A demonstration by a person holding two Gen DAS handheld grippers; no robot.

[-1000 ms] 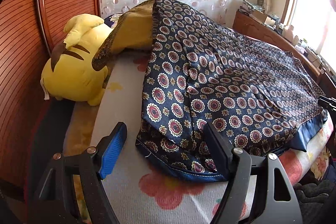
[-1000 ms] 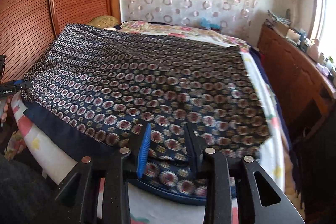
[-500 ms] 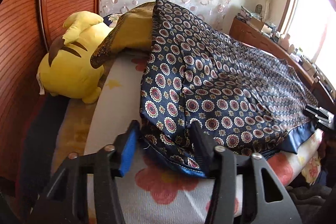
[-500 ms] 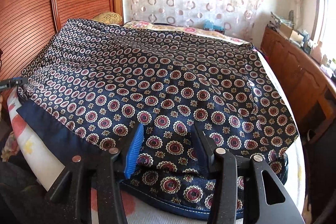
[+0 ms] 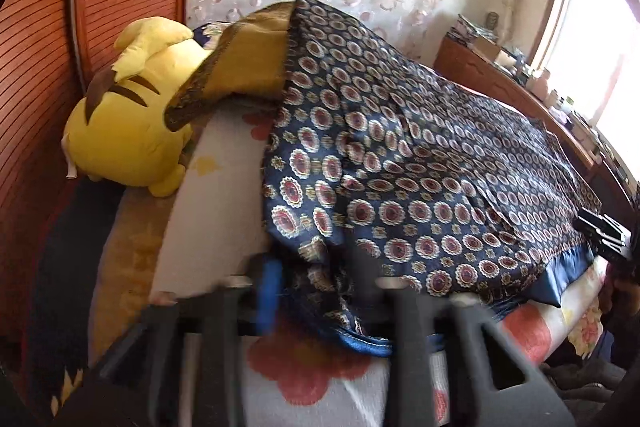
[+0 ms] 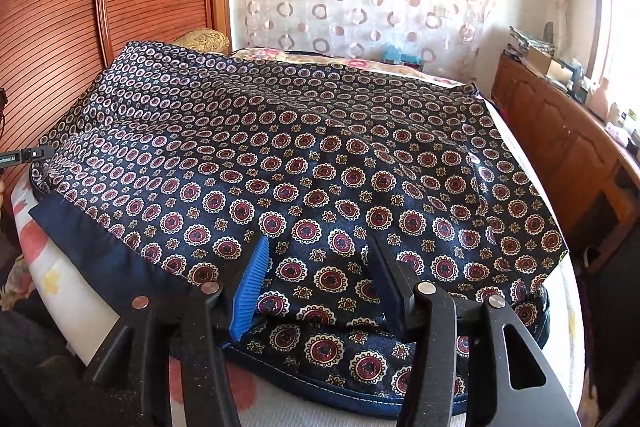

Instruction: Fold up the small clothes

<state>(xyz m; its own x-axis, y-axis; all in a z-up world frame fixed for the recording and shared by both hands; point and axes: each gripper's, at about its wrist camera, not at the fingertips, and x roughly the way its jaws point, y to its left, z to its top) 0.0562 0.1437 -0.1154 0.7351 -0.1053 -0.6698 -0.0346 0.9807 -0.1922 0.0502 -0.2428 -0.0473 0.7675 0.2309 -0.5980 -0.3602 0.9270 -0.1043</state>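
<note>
A navy garment with red and white medallions lies spread over the bed; it also fills the right wrist view. My left gripper is blurred by motion, its jaws narrowed around the garment's near left corner, cloth bunched between them. My right gripper straddles the garment's near hem with a fold of cloth between the jaws, which stand part open. The right gripper's tip shows at the far right of the left wrist view; the left gripper's tip shows at the left edge of the right wrist view.
A yellow plush toy and a mustard pillow lie at the head of the bed. A floral sheet covers the mattress. A slatted wooden wardrobe stands left; a wooden cabinet runs along the right under the window.
Both grippers moved forward onto the garment's near edge. The left jaws narrowed on the corner and cloth bunched there. The right jaws widened slightly over a raised fold.
</note>
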